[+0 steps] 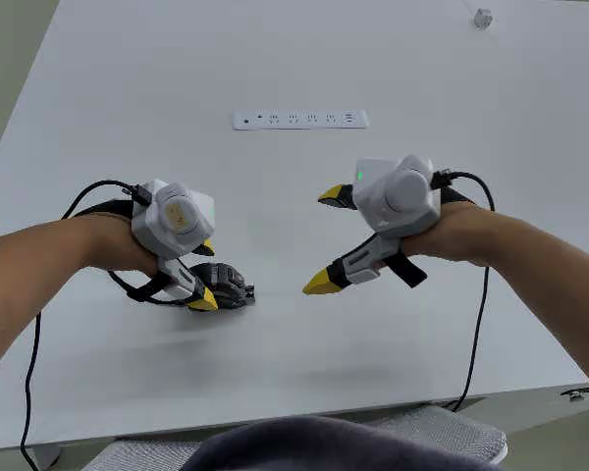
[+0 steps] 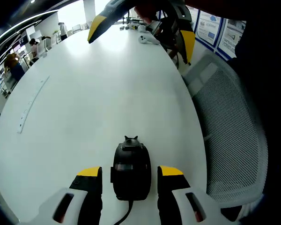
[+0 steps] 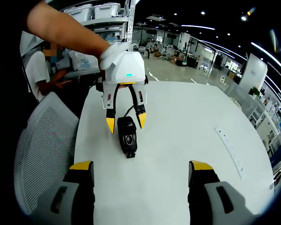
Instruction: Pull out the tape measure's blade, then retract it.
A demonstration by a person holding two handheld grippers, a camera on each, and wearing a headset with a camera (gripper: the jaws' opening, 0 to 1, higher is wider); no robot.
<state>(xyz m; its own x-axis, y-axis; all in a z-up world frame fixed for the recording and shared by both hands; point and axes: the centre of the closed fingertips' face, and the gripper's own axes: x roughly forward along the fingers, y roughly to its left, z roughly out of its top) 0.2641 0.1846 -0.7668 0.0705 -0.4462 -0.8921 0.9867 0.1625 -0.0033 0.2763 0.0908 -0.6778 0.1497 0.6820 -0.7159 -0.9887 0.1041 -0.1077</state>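
A black tape measure [image 1: 232, 286] lies on the white table [image 1: 304, 353] at the left, its blade drawn in. My left gripper [image 1: 208, 273] straddles it, jaws open, with a narrow gap on each side. In the left gripper view the tape measure [image 2: 131, 168] sits between the yellow fingertips [image 2: 89, 172]. My right gripper [image 1: 326, 238] hovers open a short way to the right, empty, pointing at the tape measure. In the right gripper view, the tape measure [image 3: 127, 134] and left gripper [image 3: 126, 123] lie ahead of my right gripper [image 3: 141, 166].
A white power strip [image 1: 300, 120] lies on the table farther back. A small pale object [image 1: 482, 18] sits at the far right edge. A grey mesh chair [image 2: 229, 131] stands at the near table edge. People sit in the background beyond the chair [image 3: 37, 154].
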